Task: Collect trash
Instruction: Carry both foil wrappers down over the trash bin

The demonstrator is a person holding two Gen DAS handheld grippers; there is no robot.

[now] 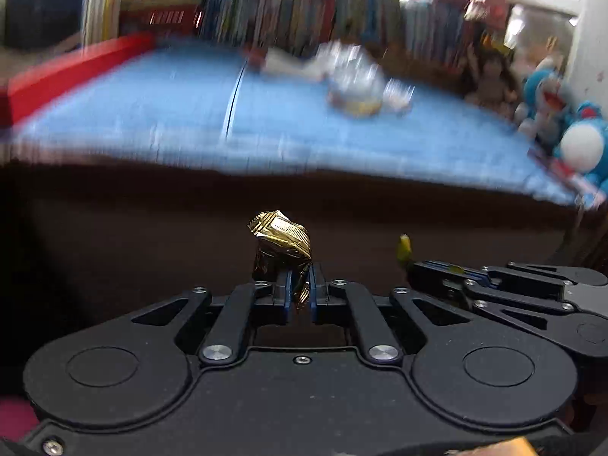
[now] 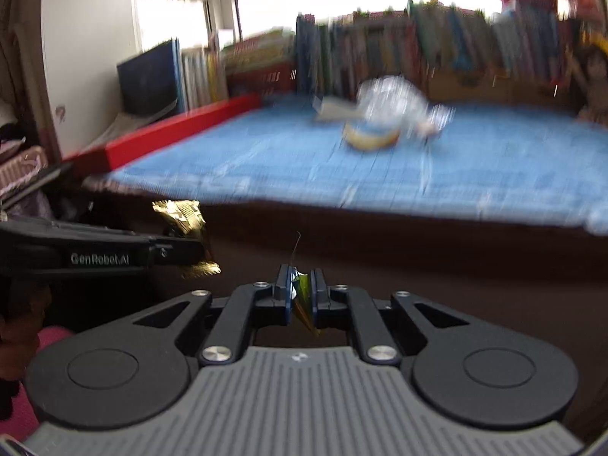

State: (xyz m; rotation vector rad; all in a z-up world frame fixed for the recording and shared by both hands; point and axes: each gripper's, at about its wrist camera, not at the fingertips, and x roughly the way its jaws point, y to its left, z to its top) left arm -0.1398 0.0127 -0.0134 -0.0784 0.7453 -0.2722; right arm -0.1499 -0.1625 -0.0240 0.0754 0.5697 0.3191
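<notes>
My left gripper (image 1: 300, 281) is shut on a crumpled gold foil wrapper (image 1: 281, 245) that sticks up above its fingers. The same gold wrapper (image 2: 182, 214) shows at the left of the right wrist view, pinched in the left gripper (image 2: 190, 252). My right gripper (image 2: 302, 285) is shut on a small yellow-green wrapper (image 2: 304, 298); its tip, the yellow-green wrapper (image 1: 403, 247), pokes out of the right gripper (image 1: 412, 266) in the left wrist view. Both grippers hang side by side in front of a dark edge below a blue mat (image 1: 190, 114). Blurred crumpled clear plastic with a yellow piece (image 1: 355, 79) lies on the mat; it shows as clear plastic trash (image 2: 387, 114) in the right wrist view.
A red bar (image 1: 76, 68) borders the mat's left side. Rows of books (image 1: 296, 7) stand behind it. Blue plush toys (image 1: 562, 114) and a doll sit at the right. A dark blue book (image 2: 152, 76) leans by the white wall and window. Something pink (image 2: 22, 410) lies low at the left.
</notes>
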